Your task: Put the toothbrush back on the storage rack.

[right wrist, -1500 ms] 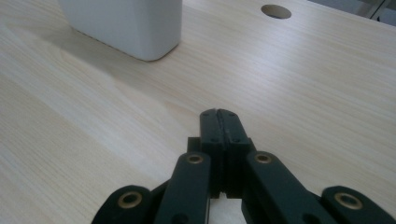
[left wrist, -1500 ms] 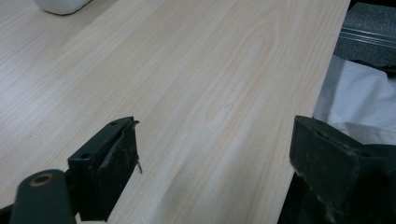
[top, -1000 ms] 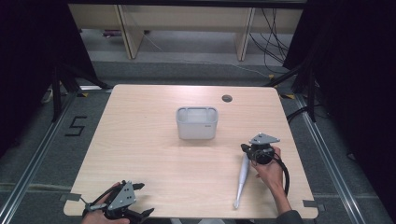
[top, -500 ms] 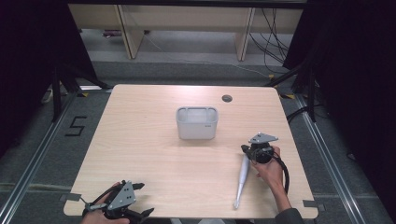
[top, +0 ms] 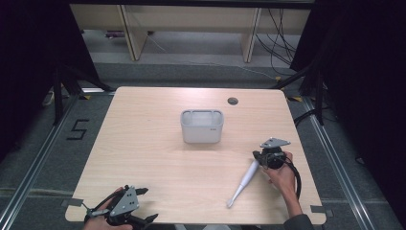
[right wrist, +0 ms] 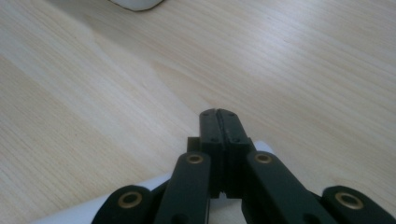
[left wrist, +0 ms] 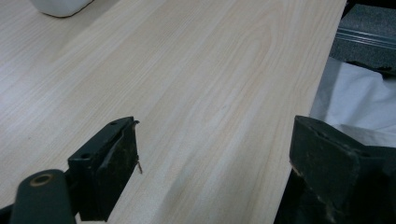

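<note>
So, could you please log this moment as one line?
right gripper: shut over white tapered plastic wand | left gripper: open, empty | white plastic bin: mid-table

One sign could be read: a large dark numeral "5" [top: 77,129] was marked on the grey floor [top: 48,158] to the left of the table [top: 143,158] in the high view. A small dark mark was seen on the white container's [top: 201,127] front, too small to be read.
</note>
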Action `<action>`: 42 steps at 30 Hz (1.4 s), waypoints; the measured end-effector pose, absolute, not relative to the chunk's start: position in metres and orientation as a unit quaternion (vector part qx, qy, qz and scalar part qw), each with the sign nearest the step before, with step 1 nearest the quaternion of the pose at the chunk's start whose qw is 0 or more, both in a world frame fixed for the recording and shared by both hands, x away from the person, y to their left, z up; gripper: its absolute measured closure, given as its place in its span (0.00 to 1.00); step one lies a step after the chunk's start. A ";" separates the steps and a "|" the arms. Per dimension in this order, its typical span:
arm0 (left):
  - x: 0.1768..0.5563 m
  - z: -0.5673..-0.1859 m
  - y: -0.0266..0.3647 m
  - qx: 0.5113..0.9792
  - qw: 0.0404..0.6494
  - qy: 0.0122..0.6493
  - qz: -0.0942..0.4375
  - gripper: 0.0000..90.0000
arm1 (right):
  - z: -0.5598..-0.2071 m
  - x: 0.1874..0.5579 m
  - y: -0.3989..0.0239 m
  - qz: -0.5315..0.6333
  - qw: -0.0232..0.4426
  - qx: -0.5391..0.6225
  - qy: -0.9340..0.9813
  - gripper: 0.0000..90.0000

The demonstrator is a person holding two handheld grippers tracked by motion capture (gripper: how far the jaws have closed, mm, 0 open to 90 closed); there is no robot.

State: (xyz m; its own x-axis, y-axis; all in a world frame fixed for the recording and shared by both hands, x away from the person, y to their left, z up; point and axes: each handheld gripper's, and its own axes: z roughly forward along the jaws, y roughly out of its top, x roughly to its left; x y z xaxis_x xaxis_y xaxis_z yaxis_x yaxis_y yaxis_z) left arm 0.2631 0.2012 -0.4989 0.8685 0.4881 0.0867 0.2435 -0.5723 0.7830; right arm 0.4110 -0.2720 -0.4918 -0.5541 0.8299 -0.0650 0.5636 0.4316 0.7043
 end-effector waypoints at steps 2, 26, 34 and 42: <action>0.264 -0.498 0.203 0.882 0.397 0.200 0.155 0.16 | -0.491 0.410 -0.273 0.321 0.204 0.430 0.819 1.00; 0.262 -0.499 0.201 0.877 0.410 0.203 0.147 0.16 | -0.488 0.376 -0.284 0.312 0.205 0.440 0.817 0.99; 0.263 -0.498 0.202 0.881 0.404 0.197 0.146 0.16 | -0.487 0.367 -0.288 0.309 0.195 0.453 0.813 0.99; 0.264 -0.498 0.203 0.884 0.400 0.194 0.149 0.16 | -0.487 0.356 -0.287 0.304 0.192 0.446 0.819 0.99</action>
State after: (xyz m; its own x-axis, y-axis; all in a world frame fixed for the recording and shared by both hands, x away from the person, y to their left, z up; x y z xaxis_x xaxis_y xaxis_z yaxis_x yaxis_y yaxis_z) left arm 0.2642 0.2034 -0.4981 0.8807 0.4613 0.1076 0.2238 -0.6054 0.7638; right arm 0.3555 -0.2869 -0.4874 -0.5278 0.8483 -0.0426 0.6151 0.4164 0.6695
